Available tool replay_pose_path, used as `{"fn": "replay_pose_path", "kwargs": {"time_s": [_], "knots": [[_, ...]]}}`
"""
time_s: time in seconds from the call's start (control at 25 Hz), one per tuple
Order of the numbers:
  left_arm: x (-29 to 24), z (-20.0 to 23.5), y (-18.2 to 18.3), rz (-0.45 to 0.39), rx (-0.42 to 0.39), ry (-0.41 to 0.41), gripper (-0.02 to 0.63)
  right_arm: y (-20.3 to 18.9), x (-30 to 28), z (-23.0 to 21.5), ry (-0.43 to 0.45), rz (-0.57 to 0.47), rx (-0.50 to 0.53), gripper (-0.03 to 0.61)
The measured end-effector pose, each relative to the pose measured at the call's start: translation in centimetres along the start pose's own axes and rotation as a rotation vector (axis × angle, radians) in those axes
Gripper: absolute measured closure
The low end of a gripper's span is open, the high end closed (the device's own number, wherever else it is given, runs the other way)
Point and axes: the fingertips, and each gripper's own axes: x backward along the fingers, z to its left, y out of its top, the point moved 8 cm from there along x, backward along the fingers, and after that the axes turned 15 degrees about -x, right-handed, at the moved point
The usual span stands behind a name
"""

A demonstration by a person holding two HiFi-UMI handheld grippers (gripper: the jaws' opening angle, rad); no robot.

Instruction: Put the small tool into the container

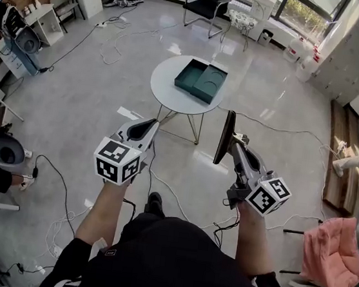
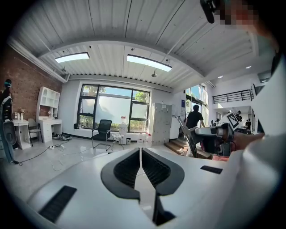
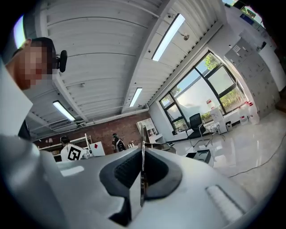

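**Tool in R gripper, short of the counter**

Everything is placed vs the round white counter (image 1: 163, 93).

- The left gripper (image 1: 148, 126) is on the near side of the counter, a bit left of its centre, and held over the floor (image 1: 75, 94). Its jaws are closed pad to pad w/ nothing between them, as the left gripper view shows (image 2: 140, 152).
- The container (image 1: 201, 80) is a teal box lying open on the counter, right of centre. Both its halves lie flat and there's nothing in them.
- The right gripper (image 1: 230, 141) is on the near side of the counter, off its right edge and not touching it. Its jaws are clamped on the small tool (image 1: 224, 137), a thin, flat, dark piece. The tool stands up out of the pads and is seen edge-on in the right gripper view (image 3: 142, 134). It is in the air, well apart from the container.
- Cables (image 1: 278, 129) run over the floor right of the counter.
- A pink cloth (image 1: 331, 252) lies far right, on the near side.
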Motion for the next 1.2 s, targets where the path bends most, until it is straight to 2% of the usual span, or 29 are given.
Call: {"fn": "replay_pose_path", "kwargs": {"time_s": [0.12,0.32,0.6,0.88,1.2], "knots": [[-1.3,4.1,0.2,-0.018,0.0,0.008,0.594,0.5,-4.3,-0.3,-0.002,0.016,0.013,0.566],[-1.9,8.9,-0.7,-0.008,-0.009,-0.023,0.594,-0.1,-10.1,0.2,-0.009,0.018,0.001,0.566],[-4.0,12.3,-2.3,0.023,0.034,-0.008,0.594,-0.4,-14.4,-2.3,-0.018,0.054,-0.046,0.566],[-8.6,16.4,-3.0,0.051,0.056,0.038,0.594,1.2,-20.6,-7.9,0.0,0.058,-0.088,0.566],[-19.6,22.2,-0.3,0.097,0.05,0.073,0.594,6.0,-29.8,-17.0,0.024,0.116,-0.144,0.566]]}}
